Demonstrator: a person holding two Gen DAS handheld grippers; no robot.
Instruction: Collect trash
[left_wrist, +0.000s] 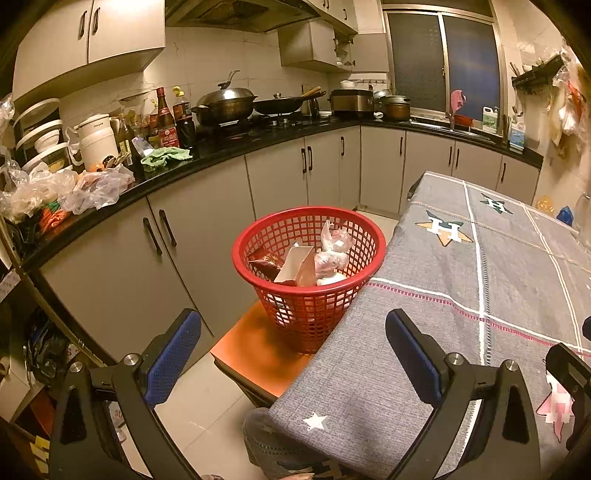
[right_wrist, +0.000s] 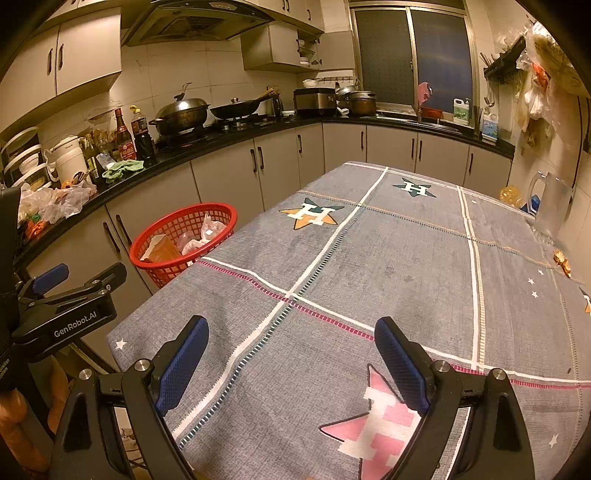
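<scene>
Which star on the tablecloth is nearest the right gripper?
The pink star, lying between the open jaws; the orange and green stars lie farther away.

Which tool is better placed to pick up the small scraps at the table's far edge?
Probably the right tool: open, empty, over the table, facing the scraps. The left tool faces the red basket.

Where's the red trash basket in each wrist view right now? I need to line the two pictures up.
Left wrist: the red basket sits at centre frame on an orange seat, just left of the table edge, beyond the open left gripper.
Right wrist: the red basket is at mid left, tucked against the table's left edge.
Shared landmark: the orange star with a white H on the tablecloth.
</scene>
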